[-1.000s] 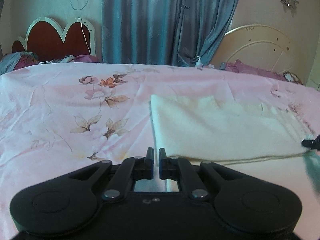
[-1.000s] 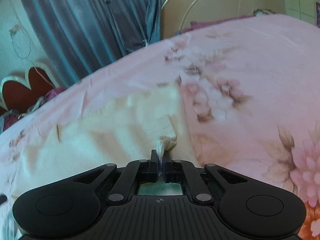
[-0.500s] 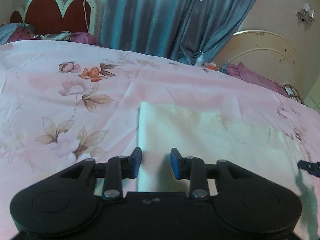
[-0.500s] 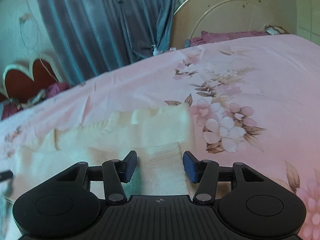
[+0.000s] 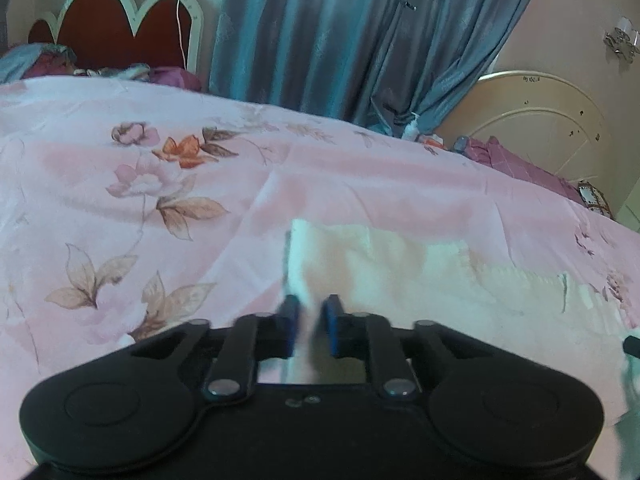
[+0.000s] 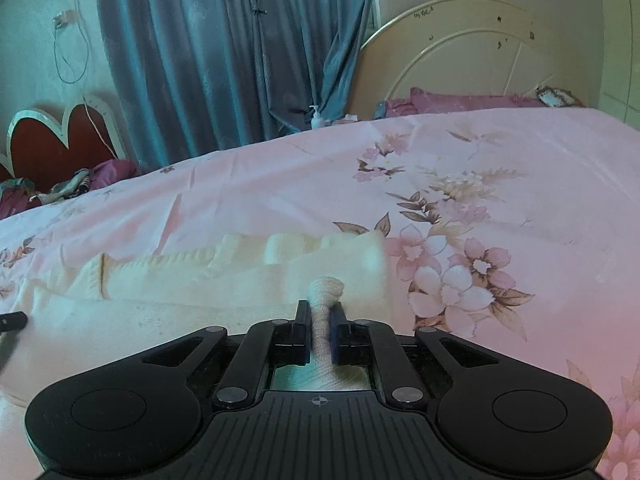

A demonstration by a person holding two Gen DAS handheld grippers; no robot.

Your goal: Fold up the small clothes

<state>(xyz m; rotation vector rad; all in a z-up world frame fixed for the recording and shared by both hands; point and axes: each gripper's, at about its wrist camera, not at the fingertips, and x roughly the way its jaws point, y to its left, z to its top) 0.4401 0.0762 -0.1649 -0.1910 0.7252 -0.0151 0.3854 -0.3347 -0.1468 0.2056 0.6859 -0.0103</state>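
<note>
A cream knit garment (image 5: 420, 276) lies folded on the pink floral bedsheet (image 5: 160, 200). My left gripper (image 5: 312, 320) is closing on the garment's near left edge, with cloth between its blue pads; the frame is blurred there. In the right wrist view the same garment (image 6: 180, 280) spreads to the left. My right gripper (image 6: 320, 320) is shut on a bunched fold of the garment's near right edge. The tip of the other gripper (image 6: 12, 320) shows at the left edge.
A red scalloped headboard (image 5: 112, 28) and piled clothes stand at the far left. Blue curtains (image 5: 340, 32) hang behind the bed. A cream metal headboard (image 6: 472, 48) with purple bedding stands at the right.
Both grippers opened half a second ago, then closed again on the garment's near edge. The left one moved onto the left corner, the right one pinched a fold.
</note>
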